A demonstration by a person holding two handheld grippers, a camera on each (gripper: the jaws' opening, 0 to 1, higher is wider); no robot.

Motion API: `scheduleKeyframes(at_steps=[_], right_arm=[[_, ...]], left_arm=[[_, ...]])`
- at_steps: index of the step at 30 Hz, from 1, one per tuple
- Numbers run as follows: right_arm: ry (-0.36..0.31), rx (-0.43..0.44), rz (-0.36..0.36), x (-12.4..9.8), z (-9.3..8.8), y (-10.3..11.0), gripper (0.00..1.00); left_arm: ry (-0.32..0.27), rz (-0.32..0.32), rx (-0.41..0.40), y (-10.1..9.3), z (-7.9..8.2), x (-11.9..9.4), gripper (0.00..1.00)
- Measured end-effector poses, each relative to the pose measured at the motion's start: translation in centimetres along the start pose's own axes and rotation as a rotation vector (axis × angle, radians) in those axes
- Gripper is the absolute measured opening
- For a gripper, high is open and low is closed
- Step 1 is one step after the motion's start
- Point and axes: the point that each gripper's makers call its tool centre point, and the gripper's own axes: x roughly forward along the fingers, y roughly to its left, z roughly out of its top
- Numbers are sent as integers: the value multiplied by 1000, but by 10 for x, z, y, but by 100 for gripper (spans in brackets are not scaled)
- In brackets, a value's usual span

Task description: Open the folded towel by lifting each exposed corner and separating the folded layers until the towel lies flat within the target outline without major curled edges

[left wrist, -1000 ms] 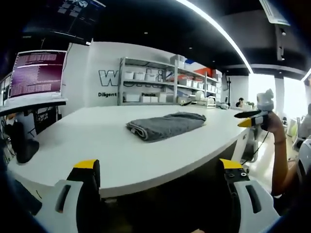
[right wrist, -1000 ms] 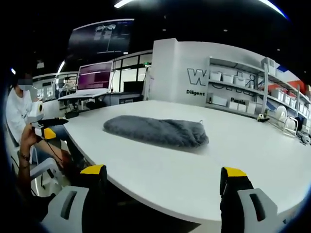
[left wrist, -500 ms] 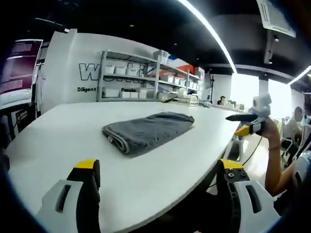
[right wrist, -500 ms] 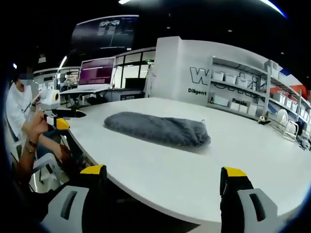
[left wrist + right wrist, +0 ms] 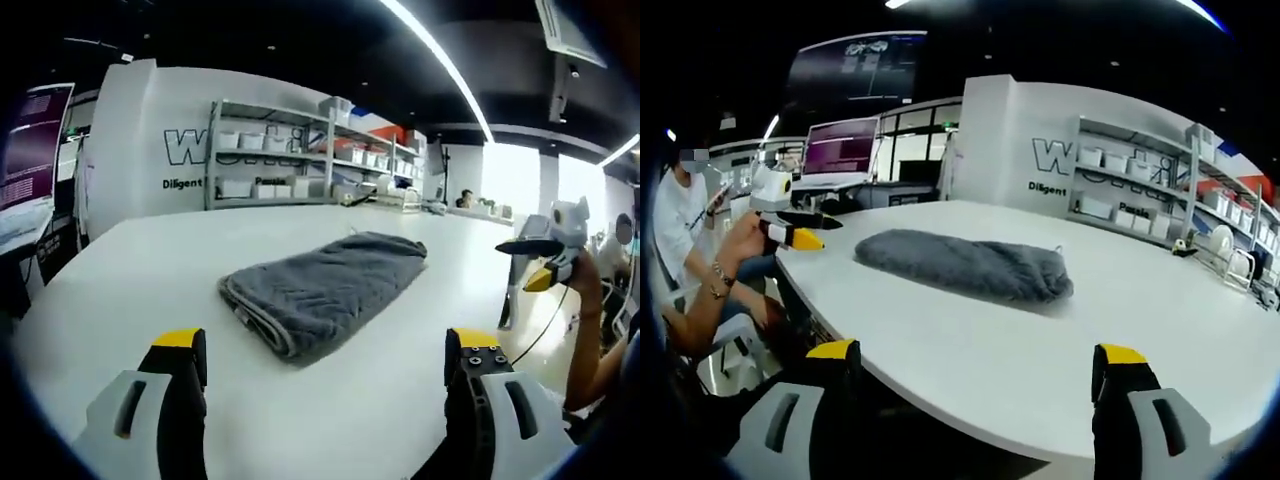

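On the white table [image 5: 120,300], the folded grey towel [image 5: 325,285] lies ahead of my left gripper [image 5: 325,365] and my right gripper [image 5: 975,375] — both with jaws spread wide and holding nothing — each clear of the cloth, shelving [image 5: 290,165] behind

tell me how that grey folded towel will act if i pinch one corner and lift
Likely floppy: the towel lies in soft, rounded folds with sagging edges, so only the pinched layer should rise while the rest drapes. Its fuzzy pile should grip rather than slip. It may drag a little on the smooth white table.
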Motion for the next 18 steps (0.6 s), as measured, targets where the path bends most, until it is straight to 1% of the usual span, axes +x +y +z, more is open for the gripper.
scheduleKeyframes(at_steps=[2, 5, 8, 13, 15, 18], right_arm=[[23, -24, -34, 0, -3, -5, 99], [20, -8, -16, 2, -4, -6, 99], [14, 1, 5, 3, -3, -3, 99], [10, -3, 14, 5, -2, -3, 99], [-9, -9, 17, 6, 0, -2, 99], [-17, -7, 14, 6, 1, -4, 99]], left_arm=[[6, 1, 7, 1, 2, 5, 98], [22, 9, 25, 4, 3, 12, 98], [20, 14, 21, 9, 7, 18, 98], [13, 22, 7, 17, 17, 30, 97], [5, 27, 14, 18, 22, 35, 97], [14, 47, 37, 22, 26, 42, 96]])
